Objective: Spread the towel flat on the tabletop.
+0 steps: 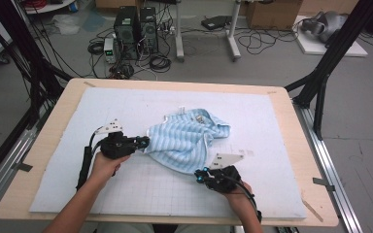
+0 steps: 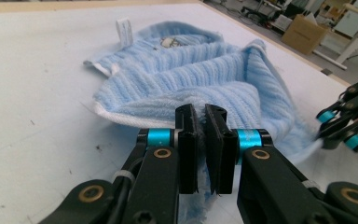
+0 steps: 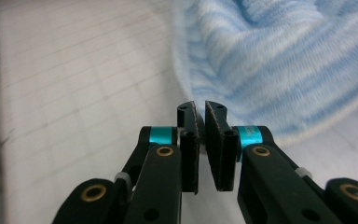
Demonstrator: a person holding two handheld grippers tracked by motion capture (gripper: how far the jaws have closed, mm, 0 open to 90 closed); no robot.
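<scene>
While both claws pinch its edges, the striped blue towel [image 1: 188, 140] lies crumpled at the middle of the frame.
Left gripper [image 2: 201, 149] is clamped on the towel's left edge; right gripper [image 3: 200, 140], jaws together at the lower hem, seemingly nips it, likely to spread it on the white mat [image 1: 126, 194].

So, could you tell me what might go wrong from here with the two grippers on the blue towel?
1. The right gripper is shut right at the edge of the towel, with hardly any cloth visible between its pads; that thin hold could slip when lifted.
2. The left gripper is clamped on a bunched fold, so it may hold several layers and the towel may not open flat.
3. The towel lies crumpled between them; pulling unevenly could drag it across the mat rather than spread it.
</scene>
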